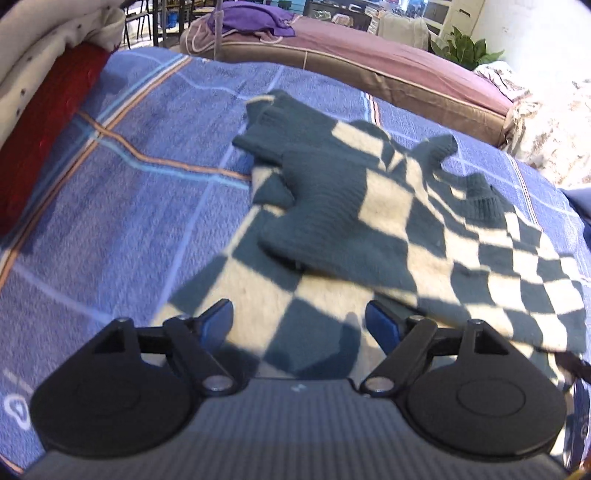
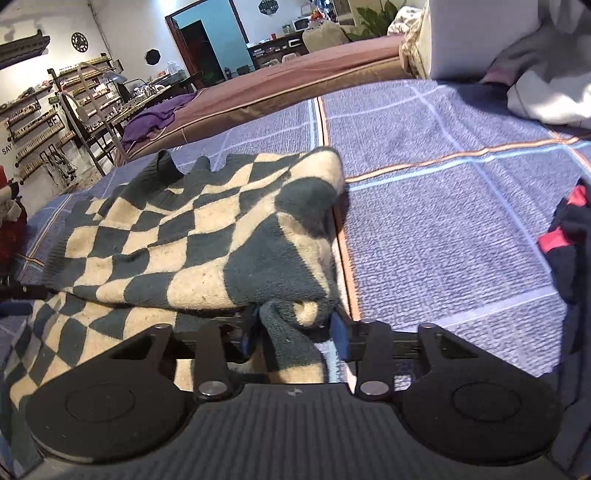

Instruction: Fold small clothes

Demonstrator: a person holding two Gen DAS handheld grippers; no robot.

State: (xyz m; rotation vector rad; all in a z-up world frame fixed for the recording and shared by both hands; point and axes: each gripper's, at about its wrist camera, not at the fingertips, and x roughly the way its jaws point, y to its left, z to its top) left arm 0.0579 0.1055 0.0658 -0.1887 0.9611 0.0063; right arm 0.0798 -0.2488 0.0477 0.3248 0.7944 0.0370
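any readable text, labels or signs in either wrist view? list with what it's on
"SAY": left wall, beside the shelves, cut off at the frame edge.
White logo mark on the blue plaid bedspread: a symbol, no letters readable.
Items on the wall shelves: too small to read.
Checkered sweater: no visible label.

Blue plaid blanket (image 1: 122, 192) covered the surface. Red cloth (image 1: 40, 122) lay at its left edge, under a cream dotted fabric (image 1: 48, 40). Beyond: maroon mattress (image 1: 388, 51) carrying purple cloth (image 1: 251, 18); potted plant (image 1: 465, 50); wall shelves (image 2: 40, 122).
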